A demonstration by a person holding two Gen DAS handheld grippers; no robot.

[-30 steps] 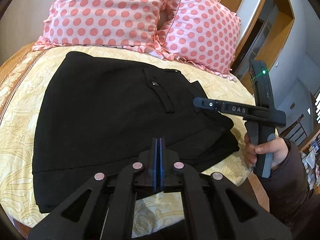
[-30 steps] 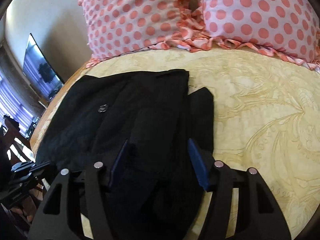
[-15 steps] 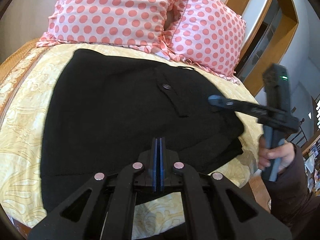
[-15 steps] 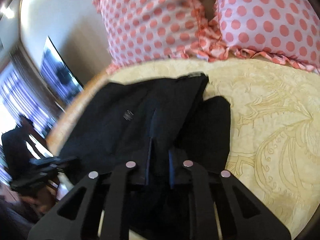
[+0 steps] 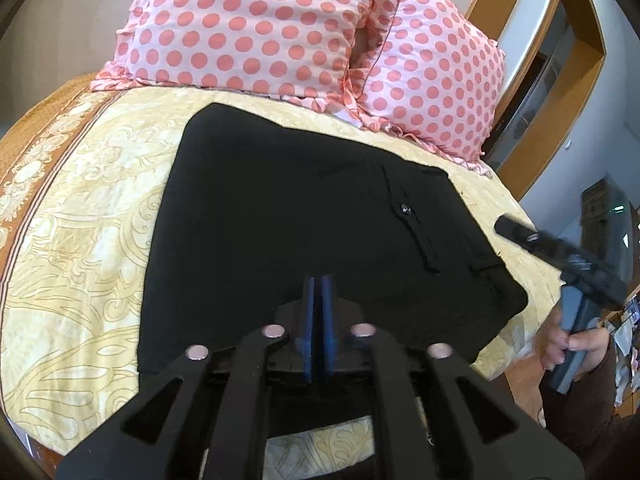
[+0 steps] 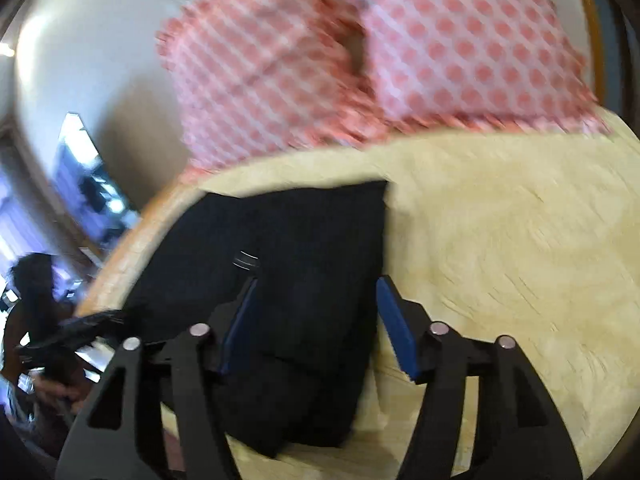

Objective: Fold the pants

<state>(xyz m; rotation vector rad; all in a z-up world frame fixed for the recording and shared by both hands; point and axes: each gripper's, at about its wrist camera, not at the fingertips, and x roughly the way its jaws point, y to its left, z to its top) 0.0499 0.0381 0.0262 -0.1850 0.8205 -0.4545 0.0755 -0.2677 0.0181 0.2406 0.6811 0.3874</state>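
Now the right gripper (image 6: 316,320) has opened wide and pulled back; black pants (image 5: 320,240) lie mid-frame on the yellow bedspread (image 5: 80,240), under it. Left gripper (image 5: 317,328) is squeezed together, empty.

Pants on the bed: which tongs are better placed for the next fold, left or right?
Right, probably. The right tongs are open and straddle the pants at their thick folded end, ready to pinch it. The left tongs are shut above the flat middle and grip nothing.

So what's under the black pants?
The black pants lie on a yellow patterned bedspread, which shows all around them. Whatever sits directly beneath the fabric is covered.
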